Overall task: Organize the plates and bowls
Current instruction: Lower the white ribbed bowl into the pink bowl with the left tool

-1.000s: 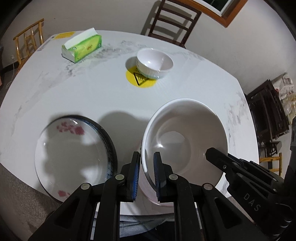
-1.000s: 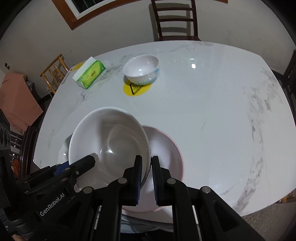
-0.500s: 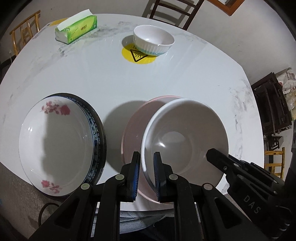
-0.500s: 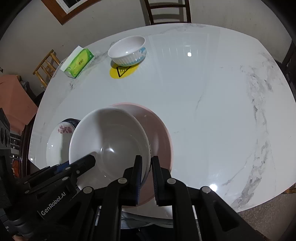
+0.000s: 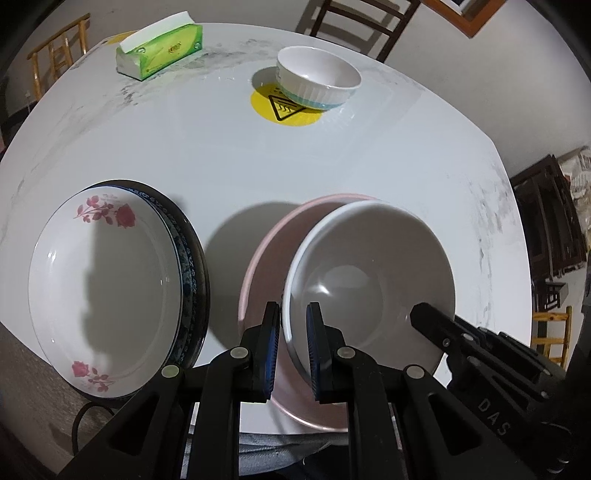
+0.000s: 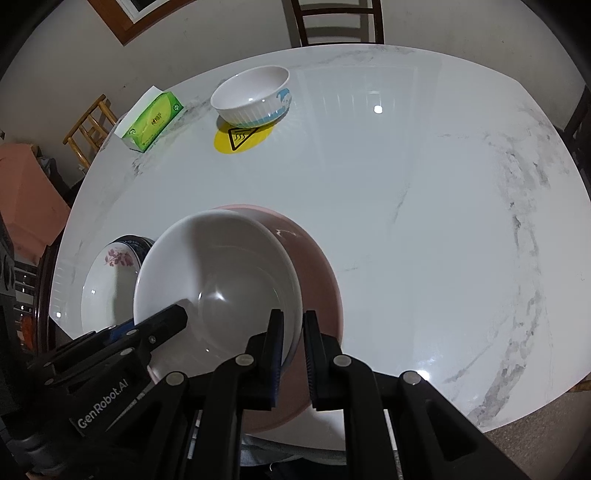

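A large white bowl (image 5: 369, 280) is held by both grippers above a pink bowl (image 5: 273, 251) on the marble table. My left gripper (image 5: 293, 347) is shut on the white bowl's near left rim. My right gripper (image 6: 293, 347) is shut on its right rim (image 6: 291, 295). The pink bowl (image 6: 314, 266) lies just under and behind it. A rose-patterned white plate (image 5: 103, 280) sits on a dark blue plate (image 5: 192, 258) at the left. A small ribbed white bowl (image 5: 317, 83) stands at the back.
A green tissue box (image 5: 159, 46) lies at the back left. A yellow warning sticker (image 5: 284, 110) is under the small bowl. Chairs (image 6: 332, 20) stand behind the table. The table edge (image 6: 517, 406) is close at the front.
The white bowl has been carried away from the plate stack to over the pink bowl and lowered toward it. Both grippers stay shut on its rim.
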`<control>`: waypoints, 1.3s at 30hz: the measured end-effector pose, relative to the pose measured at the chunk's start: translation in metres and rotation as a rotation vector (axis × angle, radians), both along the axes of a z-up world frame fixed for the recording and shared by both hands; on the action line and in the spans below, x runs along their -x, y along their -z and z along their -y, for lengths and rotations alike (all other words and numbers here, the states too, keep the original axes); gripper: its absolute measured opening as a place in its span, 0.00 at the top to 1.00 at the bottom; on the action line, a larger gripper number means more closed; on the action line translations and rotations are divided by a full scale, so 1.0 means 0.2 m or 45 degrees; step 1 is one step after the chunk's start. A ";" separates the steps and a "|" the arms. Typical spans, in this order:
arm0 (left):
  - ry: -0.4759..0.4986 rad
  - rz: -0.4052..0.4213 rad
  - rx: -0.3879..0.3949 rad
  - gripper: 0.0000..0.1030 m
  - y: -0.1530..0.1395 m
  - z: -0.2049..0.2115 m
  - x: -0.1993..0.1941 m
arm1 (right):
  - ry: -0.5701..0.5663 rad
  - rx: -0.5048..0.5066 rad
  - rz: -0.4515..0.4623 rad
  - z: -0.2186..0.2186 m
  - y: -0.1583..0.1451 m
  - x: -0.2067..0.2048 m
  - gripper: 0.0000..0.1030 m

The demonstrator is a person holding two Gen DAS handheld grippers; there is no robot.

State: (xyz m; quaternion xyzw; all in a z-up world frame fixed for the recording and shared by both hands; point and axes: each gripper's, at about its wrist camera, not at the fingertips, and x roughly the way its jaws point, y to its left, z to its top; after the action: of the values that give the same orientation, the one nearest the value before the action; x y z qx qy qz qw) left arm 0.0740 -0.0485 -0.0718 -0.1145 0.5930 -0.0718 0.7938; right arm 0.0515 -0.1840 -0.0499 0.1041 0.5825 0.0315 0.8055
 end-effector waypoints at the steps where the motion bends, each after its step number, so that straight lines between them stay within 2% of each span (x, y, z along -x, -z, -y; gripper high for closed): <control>1: -0.002 -0.002 -0.003 0.89 0.00 0.00 0.00 | 0.001 0.003 -0.001 0.00 0.01 0.00 0.89; 9: -0.016 -0.016 -0.009 0.89 0.03 0.00 -0.02 | 0.010 0.027 0.029 -0.02 0.01 -0.01 0.87; 16: -0.030 -0.005 -0.023 0.89 0.05 0.00 -0.03 | -0.006 0.115 0.065 -0.08 0.02 0.00 0.86; 20: -0.036 -0.015 -0.013 0.89 0.06 -0.02 -0.04 | 0.012 0.101 0.060 -0.08 0.02 -0.01 0.86; 29: -0.030 -0.033 0.049 0.78 0.06 -0.04 -0.05 | 0.034 0.045 0.046 -0.07 0.01 0.02 0.80; 39: -0.036 -0.048 0.089 0.75 0.06 -0.04 -0.06 | 0.043 0.041 0.035 -0.06 0.00 0.02 0.78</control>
State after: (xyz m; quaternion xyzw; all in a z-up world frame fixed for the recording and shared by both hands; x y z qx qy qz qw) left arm 0.0854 -0.0409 -0.0835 -0.1518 0.6033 -0.0791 0.7789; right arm 0.0468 -0.1714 -0.0501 0.1003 0.5699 0.0099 0.8155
